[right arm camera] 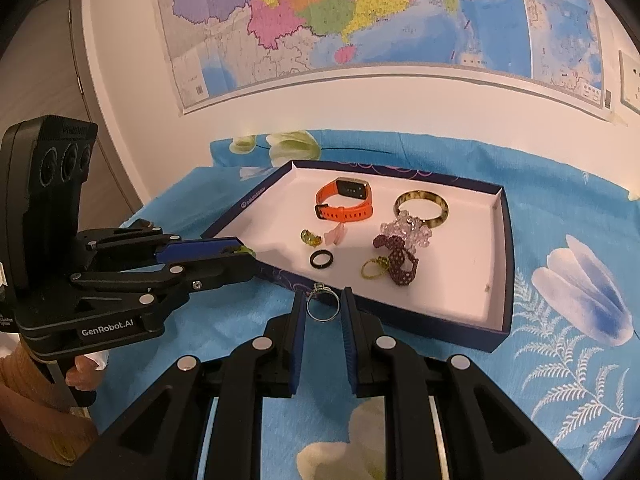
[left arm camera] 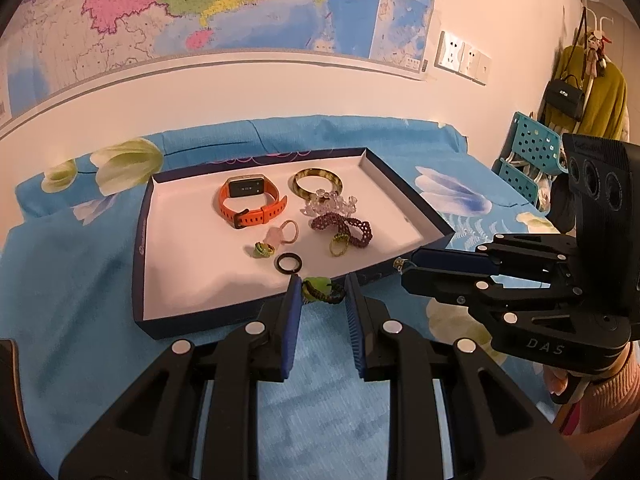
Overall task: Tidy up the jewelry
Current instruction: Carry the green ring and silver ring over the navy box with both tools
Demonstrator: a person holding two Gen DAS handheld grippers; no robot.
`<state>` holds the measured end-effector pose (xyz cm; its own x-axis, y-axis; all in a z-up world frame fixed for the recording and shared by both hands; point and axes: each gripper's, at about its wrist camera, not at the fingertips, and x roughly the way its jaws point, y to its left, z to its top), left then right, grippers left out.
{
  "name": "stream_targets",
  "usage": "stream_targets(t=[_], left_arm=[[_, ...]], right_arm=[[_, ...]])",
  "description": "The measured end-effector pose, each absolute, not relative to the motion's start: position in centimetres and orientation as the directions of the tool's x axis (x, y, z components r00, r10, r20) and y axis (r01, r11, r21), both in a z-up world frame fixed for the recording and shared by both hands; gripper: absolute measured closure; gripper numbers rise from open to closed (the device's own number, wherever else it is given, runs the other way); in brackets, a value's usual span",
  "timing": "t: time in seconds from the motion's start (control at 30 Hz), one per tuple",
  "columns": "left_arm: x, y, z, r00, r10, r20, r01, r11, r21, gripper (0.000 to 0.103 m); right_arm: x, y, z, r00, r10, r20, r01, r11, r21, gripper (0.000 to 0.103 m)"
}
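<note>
A shallow dark-blue tray (left arm camera: 140,240) (right arm camera: 506,264) with a white floor holds an orange watch (left arm camera: 250,200) (right arm camera: 346,200), a yellowish bangle (left arm camera: 318,182) (right arm camera: 421,204), a clear bead bracelet (left arm camera: 330,204), a maroon beaded bracelet (left arm camera: 344,228) (right arm camera: 396,260), small rings and a black ring (left arm camera: 288,263) (right arm camera: 321,259). My left gripper (left arm camera: 322,292) (right arm camera: 244,254) is shut on a green-stone cord ornament (left arm camera: 320,289) at the tray's near rim. My right gripper (right arm camera: 323,307) (left arm camera: 404,268) is shut on a silver ring (right arm camera: 323,305) just in front of the tray.
The tray lies on a blue flowered cloth (left arm camera: 80,272) (right arm camera: 560,360). A wall with a map (left arm camera: 200,8) stands behind. Teal perforated baskets (left arm camera: 528,152) and hanging clothes (left arm camera: 592,92) are at the far right.
</note>
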<state>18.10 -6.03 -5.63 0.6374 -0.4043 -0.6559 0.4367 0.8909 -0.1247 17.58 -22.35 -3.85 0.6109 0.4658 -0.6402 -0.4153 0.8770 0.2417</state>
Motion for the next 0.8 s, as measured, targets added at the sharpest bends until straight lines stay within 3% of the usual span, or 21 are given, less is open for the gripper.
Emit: stream_targets(t=[0.8], left_arm=[[21.2,-5.8,-4.8,0.656,-0.398,-0.642,0.413,0.901,-0.136,0.081]], right_arm=[[21.3,-22.8,-3.2,0.642,0.434,-0.632,-0.398,0.893,0.209,0.087]])
